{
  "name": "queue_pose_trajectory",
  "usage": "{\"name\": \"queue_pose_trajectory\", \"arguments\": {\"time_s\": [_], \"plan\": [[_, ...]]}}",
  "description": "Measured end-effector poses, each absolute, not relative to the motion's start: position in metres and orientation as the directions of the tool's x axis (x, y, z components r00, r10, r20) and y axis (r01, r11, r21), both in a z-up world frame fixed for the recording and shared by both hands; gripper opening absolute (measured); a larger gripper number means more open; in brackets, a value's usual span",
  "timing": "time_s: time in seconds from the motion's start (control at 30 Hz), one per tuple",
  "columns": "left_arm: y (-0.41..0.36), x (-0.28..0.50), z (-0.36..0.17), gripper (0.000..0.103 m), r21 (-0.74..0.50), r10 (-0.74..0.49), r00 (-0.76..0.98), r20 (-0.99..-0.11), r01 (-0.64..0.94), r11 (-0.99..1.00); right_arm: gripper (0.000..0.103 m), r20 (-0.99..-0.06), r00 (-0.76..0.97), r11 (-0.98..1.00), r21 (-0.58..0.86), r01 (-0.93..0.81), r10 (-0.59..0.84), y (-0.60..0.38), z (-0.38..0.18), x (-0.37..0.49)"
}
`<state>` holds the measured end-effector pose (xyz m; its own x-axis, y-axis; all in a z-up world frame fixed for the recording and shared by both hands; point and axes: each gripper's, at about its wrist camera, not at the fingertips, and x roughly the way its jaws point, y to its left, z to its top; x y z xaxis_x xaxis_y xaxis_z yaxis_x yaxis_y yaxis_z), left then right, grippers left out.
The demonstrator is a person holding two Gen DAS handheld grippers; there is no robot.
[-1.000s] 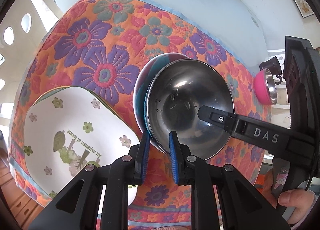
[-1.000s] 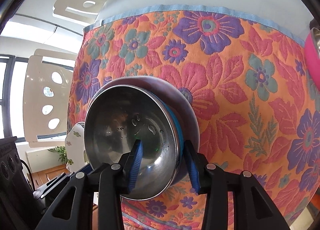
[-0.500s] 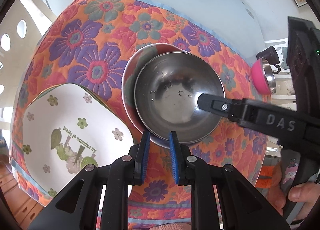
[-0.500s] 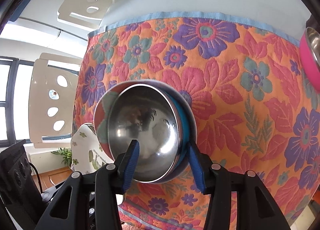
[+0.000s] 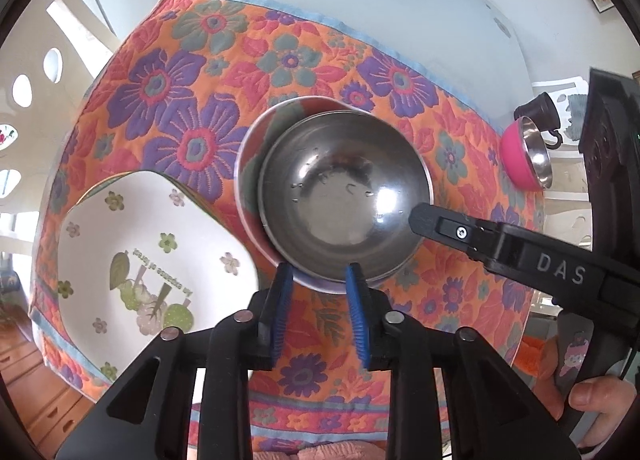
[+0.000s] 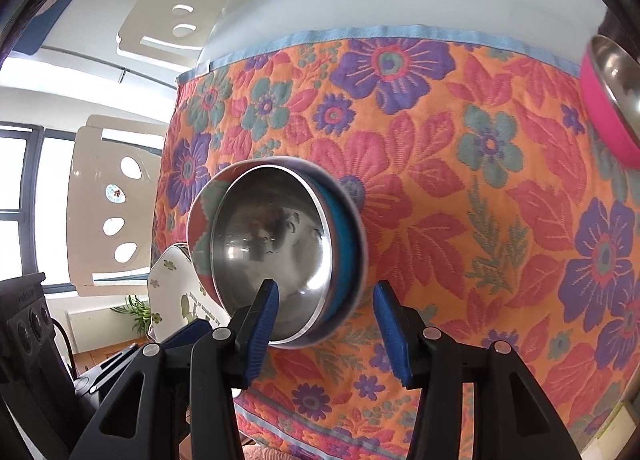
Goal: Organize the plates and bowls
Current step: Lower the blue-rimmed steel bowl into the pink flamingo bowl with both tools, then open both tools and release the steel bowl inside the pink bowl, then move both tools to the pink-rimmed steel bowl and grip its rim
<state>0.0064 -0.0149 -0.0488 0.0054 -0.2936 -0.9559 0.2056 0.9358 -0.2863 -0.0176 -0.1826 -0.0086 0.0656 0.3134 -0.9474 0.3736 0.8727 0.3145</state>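
Left wrist view: the steel bowl [image 5: 344, 196] sits nested inside a larger patterned bowl [image 5: 252, 164], and that stack is the landmark here, resting on the flowered cloth [image 5: 192, 108]. The left gripper [image 5: 320, 288] hangs at the near rim of the stack, its blue pads parting; the rim shows in the gap, but neither pad seems to press on it, so it holds nothing. To the left of the stack, close by, lie the square printed plates [image 5: 148, 252]. Well off to the right, at the cloth's edge, stands a pink bowl [image 5: 524, 156] with a steel lining. The right gripper's finger [image 5: 444, 224] reaches over the stack's right rim from that side.

Right wrist view: the right gripper [image 6: 326, 320] stands partly spread and empty. One pad [image 6: 264, 308] lies in front of the steel bowl's inside [image 6: 272, 248], the other stands off the outer wall of the patterned bowl [image 6: 356, 236], apart from it. The steel bowl's blue outer wall [image 6: 340, 236] shows above the bigger bowl's rim, so it appears to sit a little high and off centre. The pink bowl [image 6: 608, 96] is far to the right of the stack.

The nesting looks done, and the step in hand is likely the letting go. To do it well, both sets of pads should clear the rims before the hands lift, straight upward, so that no pad drags the steel bowl askew. The pink bowl would then be the next piece to bring over.
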Motion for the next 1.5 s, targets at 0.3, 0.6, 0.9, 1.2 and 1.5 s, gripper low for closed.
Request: {"name": "queue_pose_trajectory", "arguments": {"time_s": [0.3,0.6,0.9,1.2,1.5], "plan": [[-0.054,0.002,-0.044,0.028,-0.256,-0.261,-0.010,-0.965,0.230,0.939,0.048,-0.950,0.098,0.860,0.311,0.404,0.298,-0.230,0.007,-0.041],[-0.112,-0.002,-0.040,0.065,-0.184,-0.196,0.014,-0.981,0.288,0.940,0.050,-0.948,0.115,0.843,0.315,0.435,0.295,-0.285,0.009,-0.065],[-0.165,0.010,-0.037,0.068,-0.156,-0.170,0.022,-0.985,0.302,0.941,0.061,-0.947,0.111,0.826,0.317,0.466,0.301,-0.334,0.004,-0.081],[-0.218,0.038,-0.036,0.068,-0.190,-0.203,0.010,-0.979,0.303,0.934,0.065,-0.936,0.149,0.761,0.347,0.548,0.320,-0.398,0.003,-0.085],[-0.275,0.069,-0.041,0.068,-0.238,-0.247,-0.014,-0.969,0.325,0.915,0.065,-0.919,0.209,0.669,0.388,0.633,0.335,-0.464,-0.008,-0.075]]}}
